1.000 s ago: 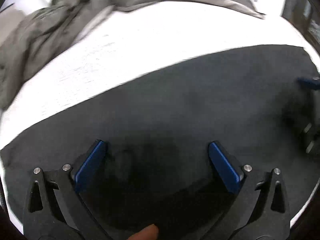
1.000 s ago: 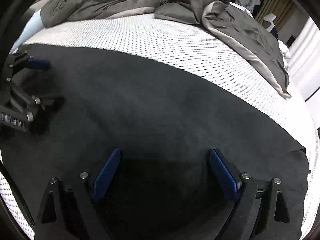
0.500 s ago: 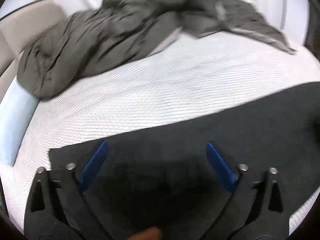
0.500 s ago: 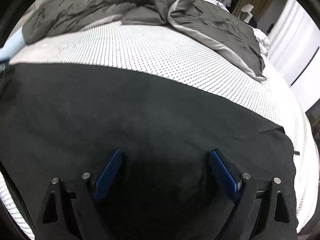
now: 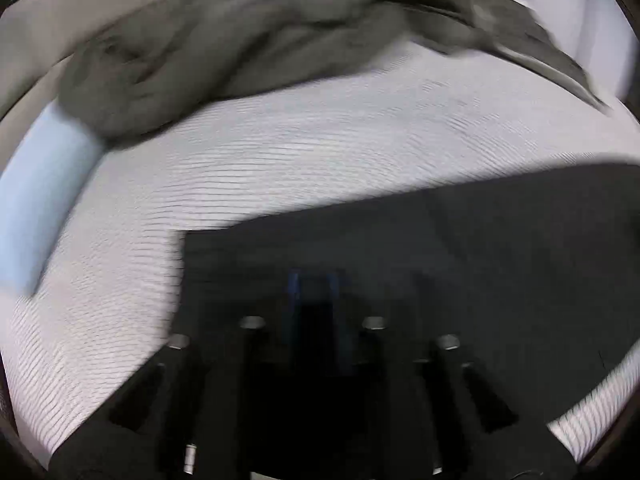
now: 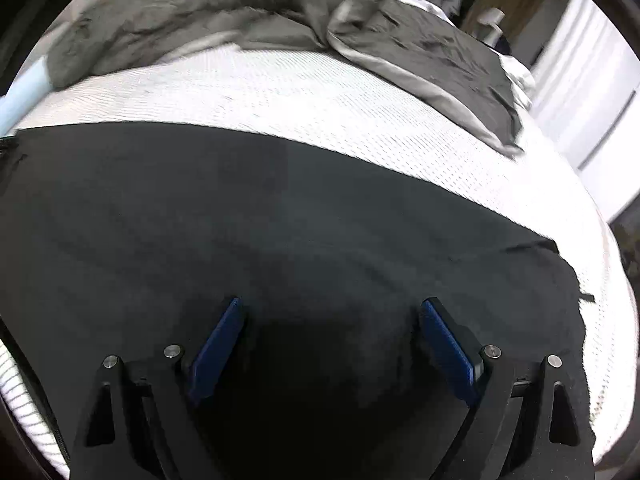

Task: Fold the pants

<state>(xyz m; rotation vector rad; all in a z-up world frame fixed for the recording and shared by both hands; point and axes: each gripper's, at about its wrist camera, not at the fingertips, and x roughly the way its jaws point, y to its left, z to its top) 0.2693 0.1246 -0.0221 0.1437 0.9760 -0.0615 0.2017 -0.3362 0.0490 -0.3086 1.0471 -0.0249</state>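
Note:
The black pants (image 6: 280,220) lie flat across the white mattress (image 6: 320,96); they also show in the left wrist view (image 5: 460,248). My left gripper (image 5: 314,288) sits low over the pants near their left end, its blue pads close together. The frame is blurred, so I cannot tell if fabric is pinched between them. My right gripper (image 6: 330,328) is open wide, low over the pants nearer their right end, with its blue pads (image 6: 218,344) apart and nothing between them.
A crumpled grey duvet (image 6: 248,12) is heaped along the far side of the mattress and also shows in the left wrist view (image 5: 240,48). A light blue pillow (image 5: 36,208) lies at the left. A curtain and furniture (image 6: 580,80) stand beyond the bed at the right.
My left gripper has swung left to the pants' left end and its pads have closed from wide open. My right gripper stayed open and shifted slightly toward the right end.

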